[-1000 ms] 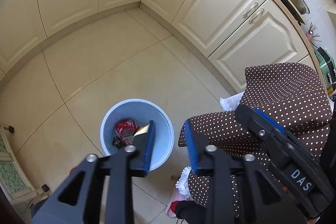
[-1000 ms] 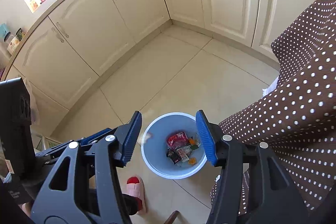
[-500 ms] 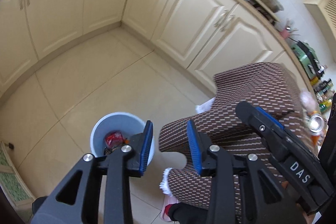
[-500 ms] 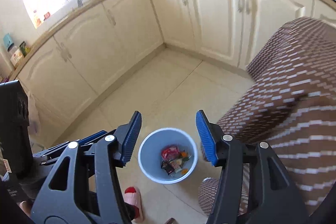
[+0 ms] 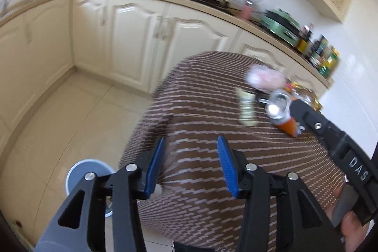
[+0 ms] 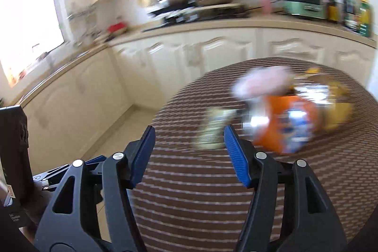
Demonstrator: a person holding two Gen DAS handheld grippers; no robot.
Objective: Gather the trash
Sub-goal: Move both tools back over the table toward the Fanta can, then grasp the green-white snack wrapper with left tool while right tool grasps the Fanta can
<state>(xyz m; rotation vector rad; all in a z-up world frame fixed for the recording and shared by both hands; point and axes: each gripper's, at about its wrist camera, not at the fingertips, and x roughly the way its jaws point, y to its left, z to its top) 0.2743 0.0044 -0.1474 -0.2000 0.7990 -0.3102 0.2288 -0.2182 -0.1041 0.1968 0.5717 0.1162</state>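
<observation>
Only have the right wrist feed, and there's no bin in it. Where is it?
Observer: The left wrist view shows the blue bin on the floor at lower left, beside the hanging edge of the brown tablecloth.
Operator: Left tool holding anything?
Observer: No. The left tool is open with nothing between its pads, and it is aimed over the brown tablecloth.
</observation>
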